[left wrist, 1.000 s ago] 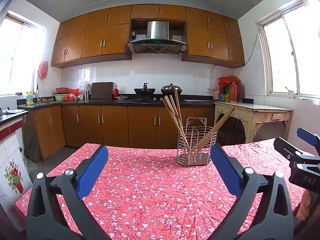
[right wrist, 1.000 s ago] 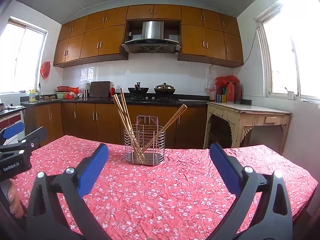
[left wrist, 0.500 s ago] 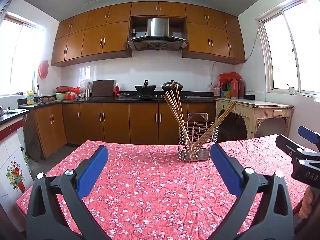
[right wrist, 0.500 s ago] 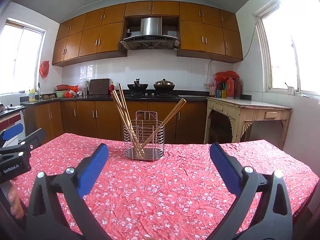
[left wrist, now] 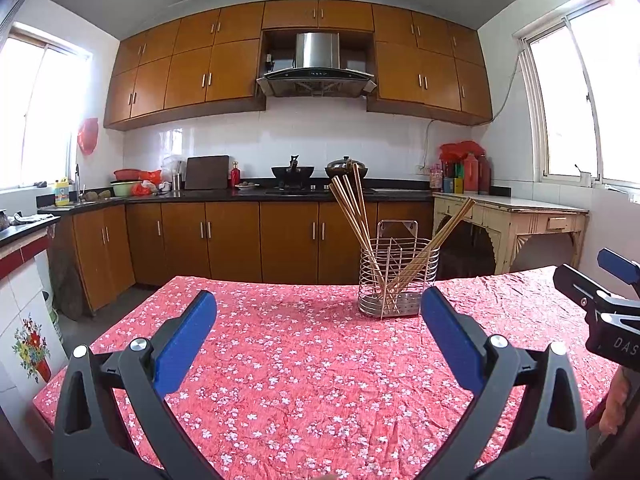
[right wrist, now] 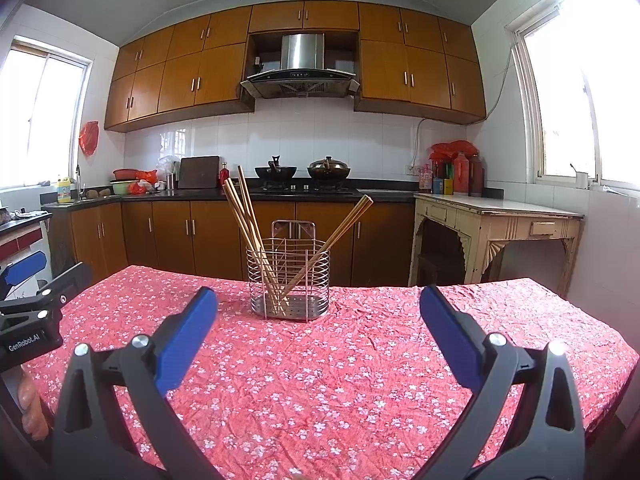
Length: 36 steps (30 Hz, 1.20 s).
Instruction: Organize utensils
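A wire utensil holder stands on the table with the red flowered cloth. It holds several wooden chopsticks, most leaning left and some leaning right. The holder and chopsticks also show in the right wrist view. My left gripper is open and empty, well short of the holder. My right gripper is open and empty too, also short of it. The right gripper shows at the right edge of the left wrist view, and the left gripper at the left edge of the right wrist view.
Wooden kitchen cabinets and a dark counter with two pots run behind the table. A pale side table with red bottles stands at the right under a window. The cloth's far edge lies just behind the holder.
Both views have tilted down and drawn back slightly, so the holder sits lower in the frames. Both grippers stay open and empty.
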Available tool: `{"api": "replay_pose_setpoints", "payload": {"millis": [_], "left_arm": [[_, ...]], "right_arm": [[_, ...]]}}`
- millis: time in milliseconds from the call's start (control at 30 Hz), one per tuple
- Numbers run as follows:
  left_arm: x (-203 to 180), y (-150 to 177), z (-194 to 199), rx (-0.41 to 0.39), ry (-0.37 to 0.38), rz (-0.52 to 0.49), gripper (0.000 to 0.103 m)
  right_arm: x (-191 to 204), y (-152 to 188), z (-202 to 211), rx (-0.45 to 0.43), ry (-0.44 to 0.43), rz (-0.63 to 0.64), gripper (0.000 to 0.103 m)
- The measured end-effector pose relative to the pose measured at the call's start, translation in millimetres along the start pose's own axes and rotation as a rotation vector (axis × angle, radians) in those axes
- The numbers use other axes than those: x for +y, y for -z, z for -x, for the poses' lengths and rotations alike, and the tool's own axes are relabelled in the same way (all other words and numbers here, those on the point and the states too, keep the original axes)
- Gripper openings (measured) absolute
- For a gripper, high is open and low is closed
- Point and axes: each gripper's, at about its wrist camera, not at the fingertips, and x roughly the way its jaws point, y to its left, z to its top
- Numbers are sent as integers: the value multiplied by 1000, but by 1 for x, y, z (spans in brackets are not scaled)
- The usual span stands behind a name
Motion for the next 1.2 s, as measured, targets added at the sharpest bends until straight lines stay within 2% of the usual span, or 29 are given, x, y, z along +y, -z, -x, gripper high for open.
{"api": "replay_pose_setpoints", "payload": {"millis": [1200], "left_arm": [[-3,0,1,-6,4,3,101]], "right_arm": [[-1,0,0,0,-4,-7,99]]}}
